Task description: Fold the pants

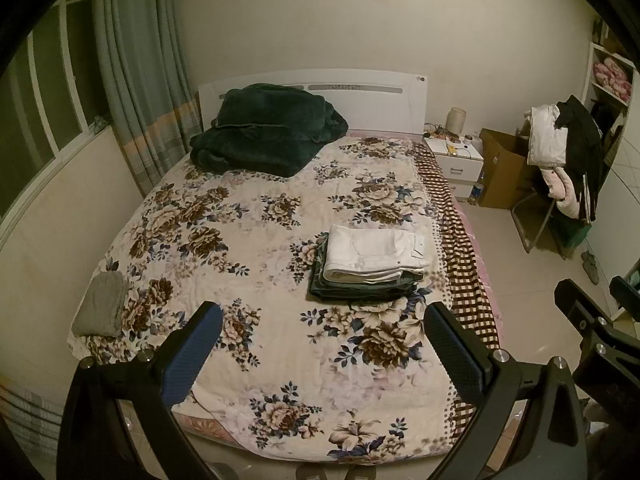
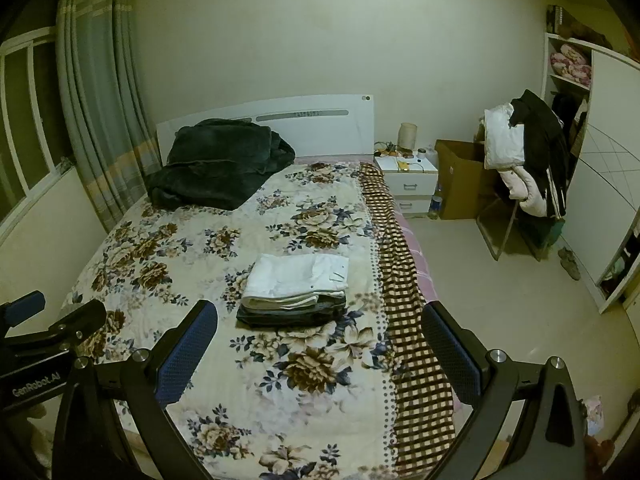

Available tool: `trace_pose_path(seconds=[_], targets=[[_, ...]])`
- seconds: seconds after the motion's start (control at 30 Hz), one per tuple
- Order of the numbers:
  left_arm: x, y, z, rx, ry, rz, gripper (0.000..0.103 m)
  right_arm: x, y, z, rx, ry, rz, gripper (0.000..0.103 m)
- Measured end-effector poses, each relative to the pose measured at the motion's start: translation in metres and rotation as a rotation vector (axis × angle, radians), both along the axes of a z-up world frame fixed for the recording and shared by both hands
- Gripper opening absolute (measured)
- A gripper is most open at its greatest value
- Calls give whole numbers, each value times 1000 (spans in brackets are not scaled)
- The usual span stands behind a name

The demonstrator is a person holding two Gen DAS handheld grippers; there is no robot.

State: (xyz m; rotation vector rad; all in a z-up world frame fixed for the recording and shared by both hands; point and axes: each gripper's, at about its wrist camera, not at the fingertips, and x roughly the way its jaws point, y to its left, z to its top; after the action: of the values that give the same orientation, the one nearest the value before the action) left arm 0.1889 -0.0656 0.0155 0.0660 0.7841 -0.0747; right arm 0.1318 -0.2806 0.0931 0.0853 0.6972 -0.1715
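Observation:
Folded white pants (image 1: 376, 254) lie on top of a folded dark pair (image 1: 360, 286) in a neat stack on the floral bed cover (image 1: 248, 240), right of the bed's middle. The stack also shows in the right wrist view (image 2: 296, 280). My left gripper (image 1: 326, 344) is open and empty, held above the foot of the bed, well short of the stack. My right gripper (image 2: 320, 344) is open and empty too, at the same distance. Each gripper appears at the edge of the other's view.
A dark green blanket (image 1: 268, 132) is heaped by the headboard. A small grey folded cloth (image 1: 102, 306) lies at the bed's left edge. A white nightstand (image 1: 456, 160), a cardboard box (image 1: 500, 168) and a chair piled with clothes (image 1: 560, 160) stand to the right.

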Motion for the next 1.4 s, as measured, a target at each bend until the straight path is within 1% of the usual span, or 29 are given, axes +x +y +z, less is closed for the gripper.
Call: trace_pose_path(seconds=[0.37,0.73,1.4], targets=[[-2,-1,0,1,-2,2,103,-1,-1,-4,-6,-1,-2,103],[-4,-13,2,2,-12,-3,103,-2,-2,-7,3,3,2,103],[-2,-11,4,3,-13,2,103,-9,-1,-12,5,11,-16,103]])
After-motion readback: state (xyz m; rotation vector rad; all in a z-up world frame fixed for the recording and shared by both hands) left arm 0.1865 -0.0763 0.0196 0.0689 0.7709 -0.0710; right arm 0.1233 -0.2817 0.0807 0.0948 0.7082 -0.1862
